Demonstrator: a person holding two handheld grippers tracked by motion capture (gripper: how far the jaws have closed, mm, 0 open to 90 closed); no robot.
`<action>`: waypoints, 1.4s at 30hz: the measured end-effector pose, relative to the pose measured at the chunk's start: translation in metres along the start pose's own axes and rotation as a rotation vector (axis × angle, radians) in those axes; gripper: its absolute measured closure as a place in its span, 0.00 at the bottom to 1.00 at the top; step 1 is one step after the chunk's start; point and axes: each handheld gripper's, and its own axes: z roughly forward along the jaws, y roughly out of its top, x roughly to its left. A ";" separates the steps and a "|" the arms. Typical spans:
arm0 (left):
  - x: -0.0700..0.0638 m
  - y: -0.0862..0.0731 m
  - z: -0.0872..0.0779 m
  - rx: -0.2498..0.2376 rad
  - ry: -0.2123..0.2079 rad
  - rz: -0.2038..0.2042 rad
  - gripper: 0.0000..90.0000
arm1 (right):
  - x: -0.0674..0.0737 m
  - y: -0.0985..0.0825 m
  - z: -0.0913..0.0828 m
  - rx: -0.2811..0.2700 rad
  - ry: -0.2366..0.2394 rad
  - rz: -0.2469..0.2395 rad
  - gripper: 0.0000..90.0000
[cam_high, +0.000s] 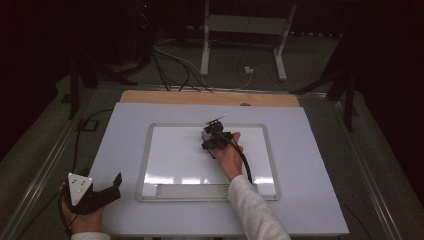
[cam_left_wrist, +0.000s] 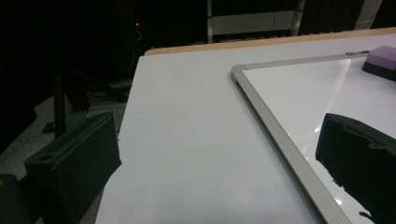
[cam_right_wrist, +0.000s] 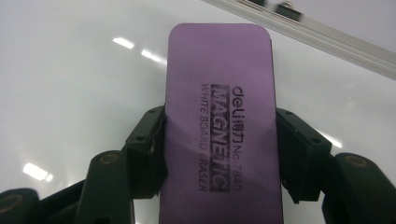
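- The whiteboard (cam_high: 165, 165) lies flat on the pale table (cam_high: 310, 200), a glossy white rectangle with a rounded-corner grey metal frame and a narrow tray strip along its near edge.
- The right gripper (cam_high: 214, 135) is over the whiteboard's upper middle, its black jaws clamped on the long sides of the eraser (cam_right_wrist: 219, 130).
- The eraser is a flat purple block with rounded corners and a smooth matte top printed in dark letters, "MAGNETIC WHITE BOARD ERASER"; it sits on the whiteboard's shiny surface just short of the far frame rail (cam_right_wrist: 327, 37).
- Whether its underside is felt cannot be told from these angles.
- The left gripper (cam_high: 107, 192) rests off the whiteboard's near left corner, at the table's edge, its blocky black jaws spread wide with nothing between them.
- A grey three-cornered plate (cam_high: 79, 186) caps that gripper.
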 end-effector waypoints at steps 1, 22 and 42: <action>0.000 0.000 0.000 0.000 0.000 0.000 0.01 | -0.004 -0.001 -0.001 0.002 -0.002 0.013 0.46; -0.003 0.000 0.002 0.009 -0.001 0.011 0.01 | -0.026 -0.036 -0.019 -0.013 0.031 0.000 0.46; -0.004 0.000 0.003 0.014 -0.003 0.018 0.01 | -0.022 -0.060 -0.033 -0.025 0.071 -0.049 0.44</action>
